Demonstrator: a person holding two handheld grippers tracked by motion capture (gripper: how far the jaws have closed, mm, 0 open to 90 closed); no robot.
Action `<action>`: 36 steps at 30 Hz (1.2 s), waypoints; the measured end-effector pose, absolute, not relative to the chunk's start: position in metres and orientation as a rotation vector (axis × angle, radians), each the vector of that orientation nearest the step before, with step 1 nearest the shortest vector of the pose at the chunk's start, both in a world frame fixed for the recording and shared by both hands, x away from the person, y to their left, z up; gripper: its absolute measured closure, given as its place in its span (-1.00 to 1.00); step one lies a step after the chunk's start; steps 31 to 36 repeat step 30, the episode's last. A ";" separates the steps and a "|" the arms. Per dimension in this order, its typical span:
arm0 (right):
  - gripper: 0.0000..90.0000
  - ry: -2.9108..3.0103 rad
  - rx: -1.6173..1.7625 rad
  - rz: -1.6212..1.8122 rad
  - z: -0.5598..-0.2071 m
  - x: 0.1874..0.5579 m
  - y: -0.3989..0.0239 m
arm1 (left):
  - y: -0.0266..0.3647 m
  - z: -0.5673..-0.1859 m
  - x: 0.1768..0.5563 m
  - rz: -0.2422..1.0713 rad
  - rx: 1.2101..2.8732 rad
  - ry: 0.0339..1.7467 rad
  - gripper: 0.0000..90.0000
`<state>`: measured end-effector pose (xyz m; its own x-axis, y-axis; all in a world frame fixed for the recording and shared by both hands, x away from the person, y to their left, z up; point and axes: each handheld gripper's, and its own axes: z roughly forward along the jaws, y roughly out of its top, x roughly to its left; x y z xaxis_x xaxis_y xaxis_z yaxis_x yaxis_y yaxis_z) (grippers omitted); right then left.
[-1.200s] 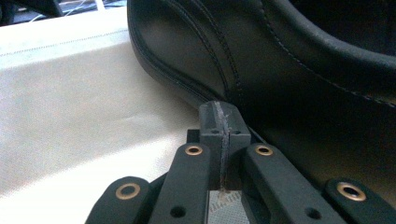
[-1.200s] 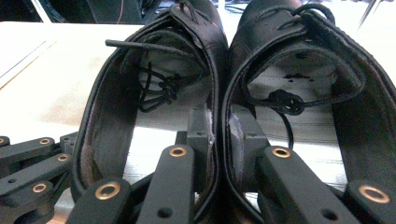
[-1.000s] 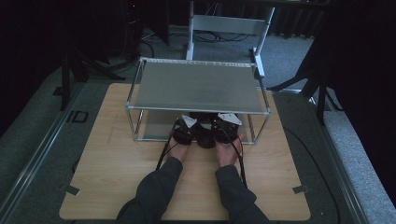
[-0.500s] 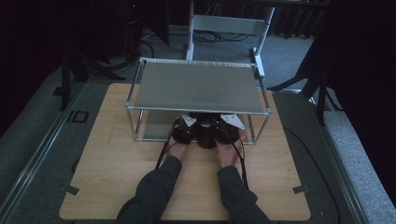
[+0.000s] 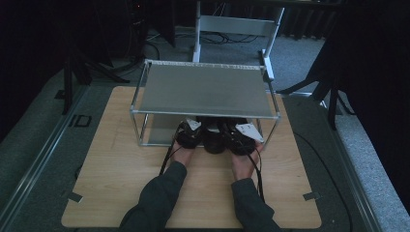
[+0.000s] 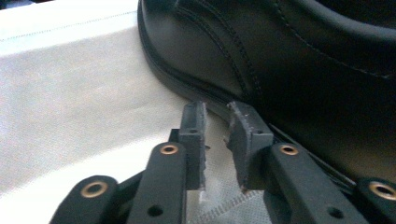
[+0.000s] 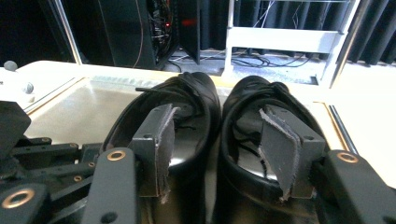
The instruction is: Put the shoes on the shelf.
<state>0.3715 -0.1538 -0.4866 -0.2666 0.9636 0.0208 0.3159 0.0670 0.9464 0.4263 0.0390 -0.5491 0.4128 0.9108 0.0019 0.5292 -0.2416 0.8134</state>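
I've got my right gripper (image 7: pixel 215 154) spread wide, a jaw inside each black dress shoe (image 7: pixel 187 121), ready to pinch the pair together on the rack's (image 5: pixel 205 89) lower shelf. Left gripper (image 6: pixel 217 140), nearly clenched and empty, rests beside one sole.

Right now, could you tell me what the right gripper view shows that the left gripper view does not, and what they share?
The right gripper view shows two black shoes, the left shoe and the right shoe, side by side, with their openings and laces, the right hand-held gripper open around their adjoining heels, and a white frame beyond. The left gripper view shows the left hand-held gripper with its jaws nearly closed, a narrow gap between them, beside a shoe's sole edge, over a pale lower shelf. Both share black leather shoe close up.
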 end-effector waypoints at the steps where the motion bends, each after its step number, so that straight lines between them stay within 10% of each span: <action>1: -0.02 1.666 1.296 1.216 -0.485 0.370 -0.158 | 0.040 -0.549 0.426 0.633 1.901 1.227 0.61; 36: -0.10 1.866 1.526 0.962 -0.524 0.350 -0.258 | 0.085 -0.545 0.374 0.580 1.924 1.193 0.31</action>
